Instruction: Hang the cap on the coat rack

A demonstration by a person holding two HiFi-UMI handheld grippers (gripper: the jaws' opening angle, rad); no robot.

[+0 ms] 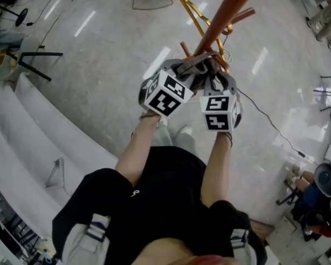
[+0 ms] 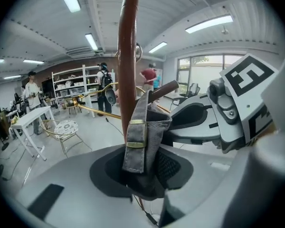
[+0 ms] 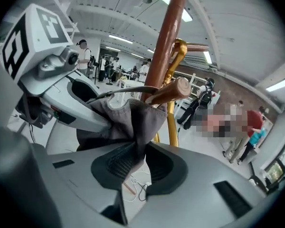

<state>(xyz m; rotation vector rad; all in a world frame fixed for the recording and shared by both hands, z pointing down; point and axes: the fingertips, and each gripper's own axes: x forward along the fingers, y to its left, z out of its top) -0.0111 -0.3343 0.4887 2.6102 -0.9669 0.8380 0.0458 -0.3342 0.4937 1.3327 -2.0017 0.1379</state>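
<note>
A grey cap [image 1: 194, 66] hangs bunched at a short wooden peg [image 2: 164, 88] of the brown coat rack pole [image 1: 227, 9]. Both grippers meet at it below the pole. In the left gripper view, the cap's back strap with brass buckle [image 2: 135, 141] drops between the jaws of my left gripper [image 2: 145, 184], and fabric lies against the pads. In the right gripper view, cap cloth [image 3: 128, 122] drapes from the peg [image 3: 172, 90] and tapers into the narrow gap of my right gripper [image 3: 135, 171], pinched there. The cap's crown is hidden by the grippers.
A gold clothes rail [image 1: 194, 10] stands just behind the pole. A black cable [image 1: 270, 123] trails over the glossy floor. White curved benches [image 1: 38, 142] lie to the left. Several people, a white chair [image 2: 64, 127] and a table [image 2: 26, 120] are farther off.
</note>
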